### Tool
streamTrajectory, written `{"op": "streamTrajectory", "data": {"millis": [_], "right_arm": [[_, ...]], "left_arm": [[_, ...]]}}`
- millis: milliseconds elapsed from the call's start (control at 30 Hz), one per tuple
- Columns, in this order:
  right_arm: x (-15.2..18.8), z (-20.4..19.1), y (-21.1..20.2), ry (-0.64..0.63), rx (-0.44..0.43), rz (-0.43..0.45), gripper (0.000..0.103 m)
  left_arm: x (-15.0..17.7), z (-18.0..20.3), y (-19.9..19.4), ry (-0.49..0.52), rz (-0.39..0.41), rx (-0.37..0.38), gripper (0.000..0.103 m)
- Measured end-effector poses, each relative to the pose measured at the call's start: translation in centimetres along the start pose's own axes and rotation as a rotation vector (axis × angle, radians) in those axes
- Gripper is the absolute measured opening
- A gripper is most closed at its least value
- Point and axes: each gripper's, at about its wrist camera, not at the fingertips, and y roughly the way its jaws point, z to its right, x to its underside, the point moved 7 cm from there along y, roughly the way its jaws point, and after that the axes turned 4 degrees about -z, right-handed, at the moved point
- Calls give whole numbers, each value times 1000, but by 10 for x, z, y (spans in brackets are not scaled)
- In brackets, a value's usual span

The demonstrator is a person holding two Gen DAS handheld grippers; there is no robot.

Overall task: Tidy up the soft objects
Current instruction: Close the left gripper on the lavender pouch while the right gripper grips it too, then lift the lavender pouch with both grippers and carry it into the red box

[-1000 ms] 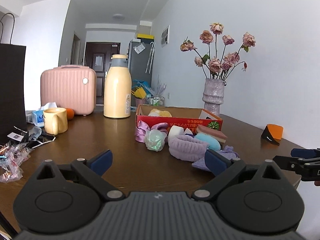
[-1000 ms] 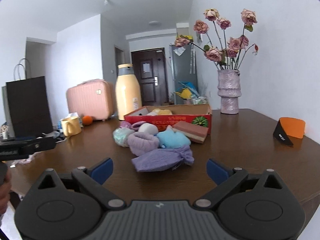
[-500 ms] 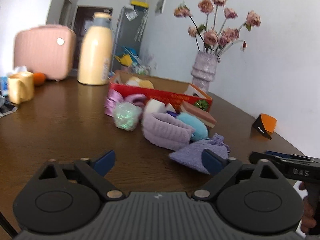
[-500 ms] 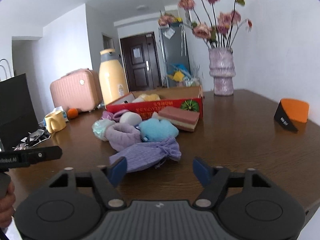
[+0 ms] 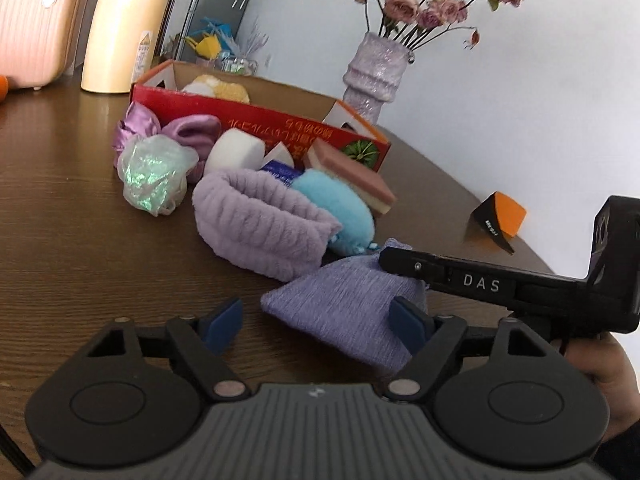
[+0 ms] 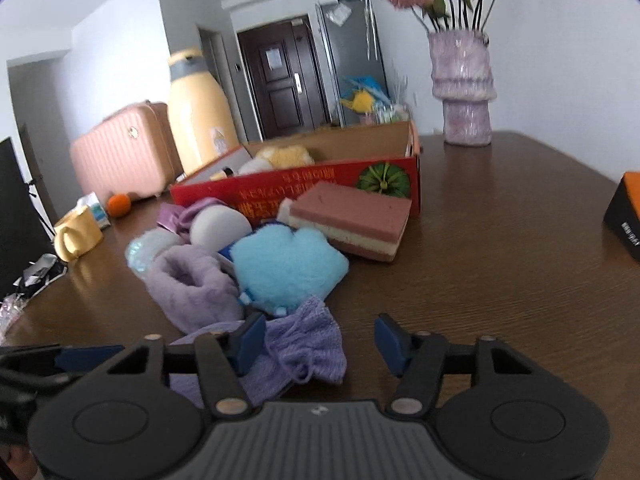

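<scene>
Left wrist view: left gripper (image 5: 316, 322) jaws closing, still apart, straddling the near end of a lavender knit drawstring pouch (image 5: 348, 304) lying on the tabletop (image 5: 60, 220); the right-hand pad is against the pouch cloth, the left-hand pad clear of it, so no grip. Right gripper (image 6: 320, 340) comes in from the right of that view, a finger over the pouch's far end. Right wrist view: its jaws closing too, not clamped; the pouch's gathered neck and cord sit between them, next to the left-hand pad, bare tabletop in front of the right-hand pad. Just ahead of both jaws: lilac plush headband (image 5: 260, 224), then a light-blue plush paw (image 6: 286, 268), pink layered sponge (image 6: 352, 220), white round sponge (image 5: 234, 152), iridescent mesh puff (image 5: 154, 178), purple satin scrunchies (image 5: 192, 132). Beyond those, a red cardboard box (image 6: 332, 184), open-topped, with a yellow plush item (image 6: 286, 156) inside. Purple vase of dried roses (image 6: 464, 88) past the box, to the right.
</scene>
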Motion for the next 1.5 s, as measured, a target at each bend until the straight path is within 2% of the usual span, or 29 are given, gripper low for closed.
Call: {"op": "streamTrajectory", "data": {"millis": [67, 100, 200, 333, 500, 567, 733, 767, 833, 867, 1000, 1133, 1267, 1333, 1500], "right_arm": [[0, 2, 7, 16, -14, -16, 38], [2, 2, 8, 18, -25, -16, 35], [11, 0, 2, 15, -27, -15, 34], [30, -6, -19, 47, -45, 2, 34], [49, -22, -48, 50, -76, 57, 30], [50, -18, -47, 65, -67, 51, 30], [47, -13, -39, 96, -74, 48, 31], [46, -14, -37, 90, -75, 43, 31], [45, -15, -33, 79, -76, 39, 29], [44, -16, -32, 72, -77, 38, 24], [39, -17, -38, 46, -46, 69, 15], [37, -19, -55, 38, -56, 100, 13], [25, -20, -78, 51, -73, 166, 13], [12, -20, -84, 56, -82, 190, 13], [-47, -15, -83, 30, -85, 261, 13]], "left_arm": [[0, 0, 2, 4, -7, 4, 76], [0, -1, 2, 6, -8, 0, 70], [3, -6, -2, 11, -6, -35, 60], [11, -16, -10, -32, -16, -62, 43], [11, -14, -19, -26, 0, -16, 44], [8, -15, -16, -22, -6, -50, 44], [0, -17, -4, -46, -18, -12, 44], [1, -17, -2, -50, -26, -12, 40], [1, -14, 0, -45, -44, 1, 18], [2, -12, -1, -33, -44, 6, 13], [-1, 2, -21, 30, 15, 37, 8], [-9, 14, -44, 65, 76, 64, 8], [-31, 24, -55, 94, 114, 87, 8], [-53, 30, -56, 131, 148, 91, 8], [-124, 37, -31, 194, 201, 69, 8]]}}
